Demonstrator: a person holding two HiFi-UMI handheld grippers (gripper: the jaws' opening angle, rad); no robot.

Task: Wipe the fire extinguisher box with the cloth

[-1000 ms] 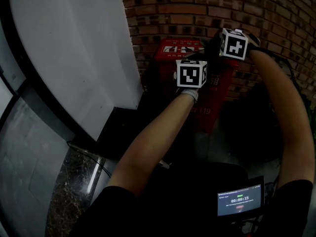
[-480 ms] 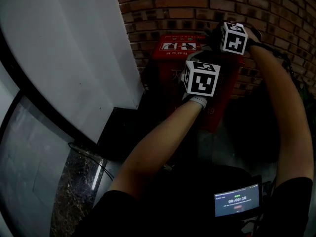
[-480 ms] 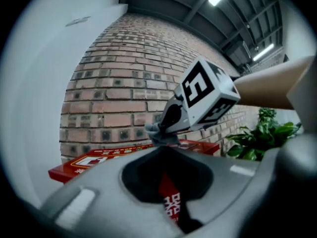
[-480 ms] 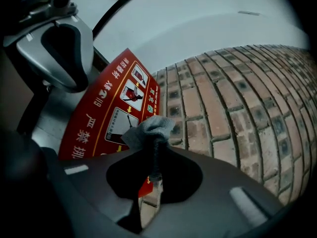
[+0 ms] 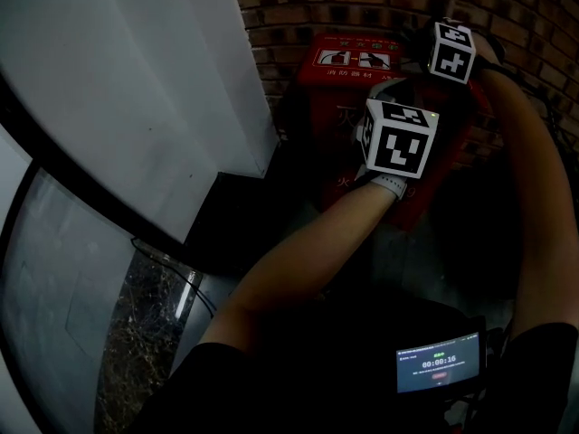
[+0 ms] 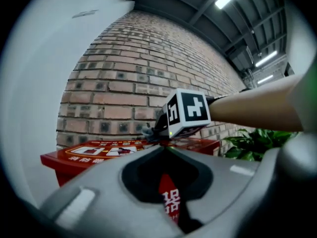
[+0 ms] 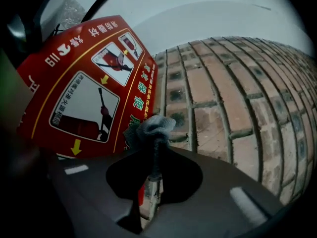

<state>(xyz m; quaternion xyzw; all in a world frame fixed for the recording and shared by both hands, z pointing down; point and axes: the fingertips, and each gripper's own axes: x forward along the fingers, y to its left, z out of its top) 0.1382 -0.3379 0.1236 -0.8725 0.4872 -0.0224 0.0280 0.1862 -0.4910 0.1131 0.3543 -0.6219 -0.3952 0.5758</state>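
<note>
The red fire extinguisher box (image 5: 351,61) stands against a brick wall (image 5: 362,7); its lid carries white instruction pictures (image 7: 84,105). A grey cloth (image 7: 148,128) is bunched between the jaws of my right gripper (image 7: 152,152), which is shut on it at the lid's rear right edge next to the bricks. Its marker cube (image 5: 452,51) shows over the box's back right corner. My left gripper (image 6: 166,148) is shut with nothing in it, level with the lid's front edge, and its cube (image 5: 398,138) hangs before the box front. The cloth (image 6: 148,131) also shows beside the right cube (image 6: 188,112).
A white wall panel (image 5: 136,80) rises left of the box, with a dark step (image 5: 226,215) and speckled stone floor (image 5: 136,324) below. A green plant (image 6: 247,145) stands right of the box. A small lit screen (image 5: 439,364) sits at my waist.
My left gripper has drawn back and to the right, from over the lid to in front of the box. The right gripper has stayed at the lid's rear right with the cloth.
</note>
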